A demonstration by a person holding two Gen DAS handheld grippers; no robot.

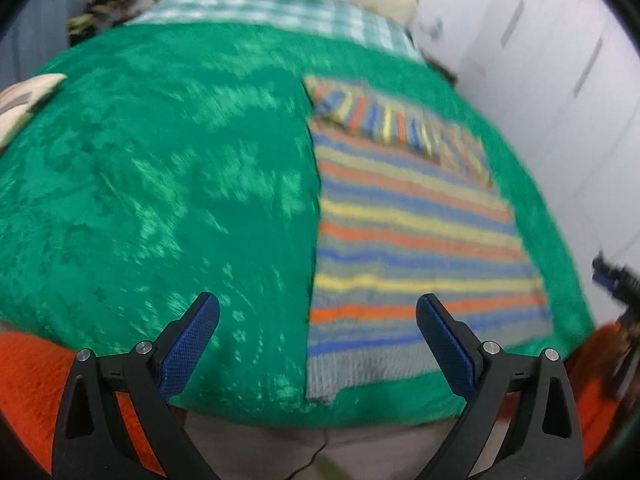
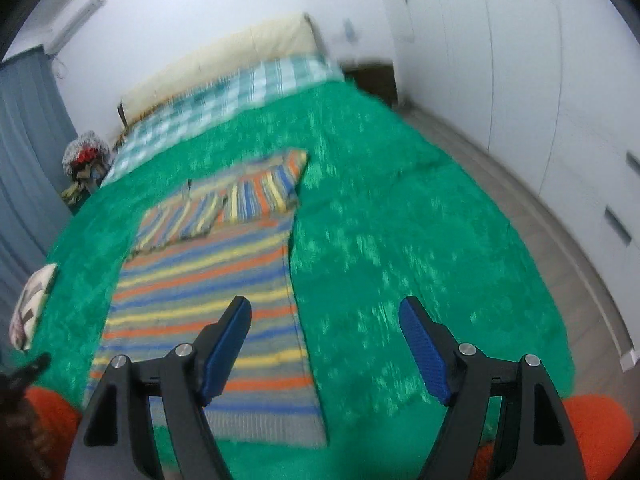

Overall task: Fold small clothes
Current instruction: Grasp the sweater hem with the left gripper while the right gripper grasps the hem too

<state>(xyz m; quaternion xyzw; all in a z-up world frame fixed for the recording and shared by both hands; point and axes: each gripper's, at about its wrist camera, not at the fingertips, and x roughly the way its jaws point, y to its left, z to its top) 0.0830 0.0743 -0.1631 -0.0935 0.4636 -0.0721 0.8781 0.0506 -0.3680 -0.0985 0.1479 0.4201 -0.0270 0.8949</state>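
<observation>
A small striped knit sweater [image 1: 416,232] in orange, blue, yellow and grey lies flat on a green blanket [image 1: 160,184], folded into a long rectangle with both sleeves laid across its far end. It also shows in the right wrist view [image 2: 208,288], with the sleeves [image 2: 256,196] at the top. My left gripper [image 1: 318,308] is open and empty, held above the sweater's near left edge. My right gripper [image 2: 324,312] is open and empty, held above the sweater's near right edge. Both views are blurred by motion.
The green blanket [image 2: 400,240] covers a bed with a checked sheet [image 2: 224,92] and a cream headboard [image 2: 224,52]. A patterned cushion [image 2: 32,304] lies at the left edge. White wardrobes [image 2: 520,80] stand to the right. Orange fabric [image 1: 28,384] shows below the bed edge.
</observation>
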